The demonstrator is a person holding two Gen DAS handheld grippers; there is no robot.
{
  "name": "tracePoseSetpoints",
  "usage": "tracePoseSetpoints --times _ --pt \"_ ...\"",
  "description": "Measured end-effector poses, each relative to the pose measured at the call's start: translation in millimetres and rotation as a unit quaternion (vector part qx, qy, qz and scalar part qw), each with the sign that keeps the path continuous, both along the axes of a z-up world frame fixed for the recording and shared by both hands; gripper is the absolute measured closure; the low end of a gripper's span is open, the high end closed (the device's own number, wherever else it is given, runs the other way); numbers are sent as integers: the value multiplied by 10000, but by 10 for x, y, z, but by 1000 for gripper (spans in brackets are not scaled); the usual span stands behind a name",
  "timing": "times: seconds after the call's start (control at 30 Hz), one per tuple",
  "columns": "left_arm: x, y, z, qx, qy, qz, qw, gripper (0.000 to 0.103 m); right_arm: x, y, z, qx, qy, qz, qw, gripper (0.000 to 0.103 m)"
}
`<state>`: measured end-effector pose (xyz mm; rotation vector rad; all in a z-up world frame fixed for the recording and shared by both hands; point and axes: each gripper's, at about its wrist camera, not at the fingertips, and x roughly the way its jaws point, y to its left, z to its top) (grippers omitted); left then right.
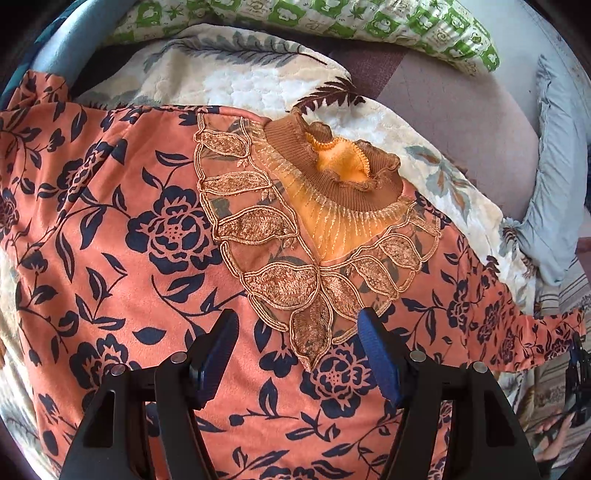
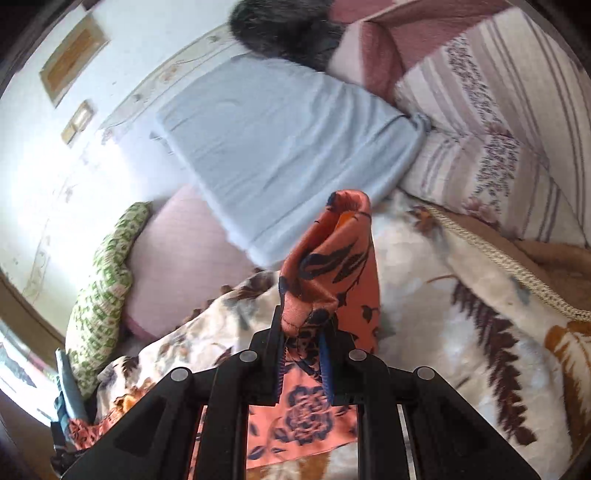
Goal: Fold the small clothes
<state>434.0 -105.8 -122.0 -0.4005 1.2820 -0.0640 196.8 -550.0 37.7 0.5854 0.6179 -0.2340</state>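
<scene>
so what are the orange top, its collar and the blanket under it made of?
Top: looks like soft matte, suede-like cloth; no sheen, printed navy flowers. Collar: ribbed knit, visible ribs, ruffled edge. Blanket: plush fleece, probably; fuzzy embossed pile.

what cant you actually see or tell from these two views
- Left wrist view: the lower hem of the orange floral top is cut off by the frame edge and hidden behind the open left gripper.
- Right wrist view: which part of the top the right gripper pinches; the bunched fabric hides it.
- Right wrist view: the dark furry item at the top is blurred and cropped, so unidentifiable.
</scene>
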Motion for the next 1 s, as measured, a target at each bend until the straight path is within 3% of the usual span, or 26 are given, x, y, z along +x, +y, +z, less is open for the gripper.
tracePoseSetpoints --times 0.1,0.13,0.3,0.53,0.63,0.67,0.73,0.8,0.83,0.93,1.0 --pt "-59 19 60 -238 67 1 9997 37 196 660 63 124 -171 664 9976 88" --pt "-229 151 226 -297 90 -3 9995 37 269 890 57 204 -218 866 9958 88" --pt "-426 459 428 -481 49 -5 9988 37 621 2140 -155 586 -107 1884 9803 88" --pt "-645 1006 509 -416 -121 296 9986 37 950 3911 -875 1099 642 2861 9497 88" --pt "-722 1189 497 -386 -132 392 9984 37 985 4523 -1144 953 1068 3258 9345 83" --pt "-747 1252 488 -346 -114 457 9983 43 997 4696 -1236 870 1320 3388 9275 81" --pt "-785 1366 447 -419 -53 556 9976 42 940 4824 -1372 682 1749 3406 9213 72" --pt "-818 1440 388 -582 55 687 9959 42 809 4756 -1338 685 1689 3419 9219 71" --pt "-825 1453 366 -626 75 745 9952 42 739 4663 -1276 751 1610 3392 9238 66" --pt "-816 1377 320 -717 84 754 9945 42 503 4068 -1081 959 1195 3045 9401 52" --pt "-790 1245 281 -698 112 665 9953 42 379 3611 -1016 1013 1097 2619 9535 48"
